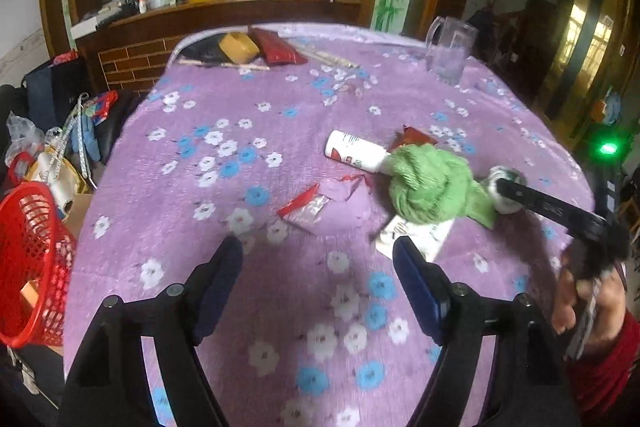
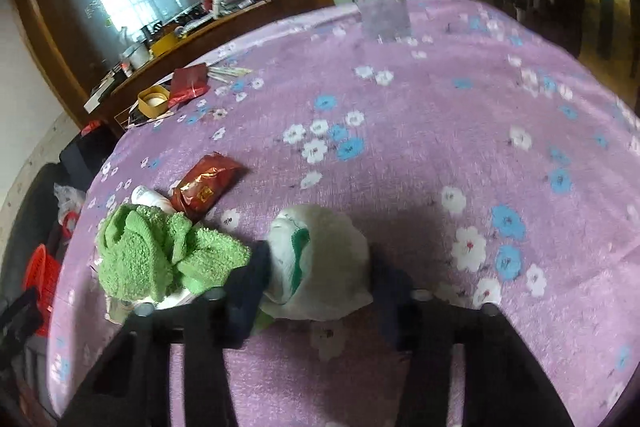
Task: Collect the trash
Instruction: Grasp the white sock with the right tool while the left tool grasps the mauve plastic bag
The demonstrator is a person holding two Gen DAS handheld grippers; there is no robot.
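In the right wrist view my right gripper (image 2: 320, 259) is shut on a crumpled white wad with green print (image 2: 320, 259), a finger pressing on each side. The left wrist view shows that wad (image 1: 500, 183) at the right, held against the purple flowered tablecloth (image 1: 280, 115). My left gripper (image 1: 316, 247) hangs open over the cloth with nothing between its fingers. Just beyond it lies a torn red and clear wrapper (image 1: 304, 205). A green towel (image 1: 428, 183) lies bunched over a white bottle (image 1: 356, 149) and a white carton (image 1: 416, 235). A red-brown snack packet (image 2: 204, 187) lies behind the towel.
A red mesh basket (image 1: 32, 263) stands off the table's left edge among bags and clutter. At the far end sit a yellow tub (image 1: 239, 47), a red packet (image 1: 280, 49) and sticks. A clear glass mug (image 1: 450, 47) stands far right. A person's hand (image 1: 580, 299) holds the right gripper.
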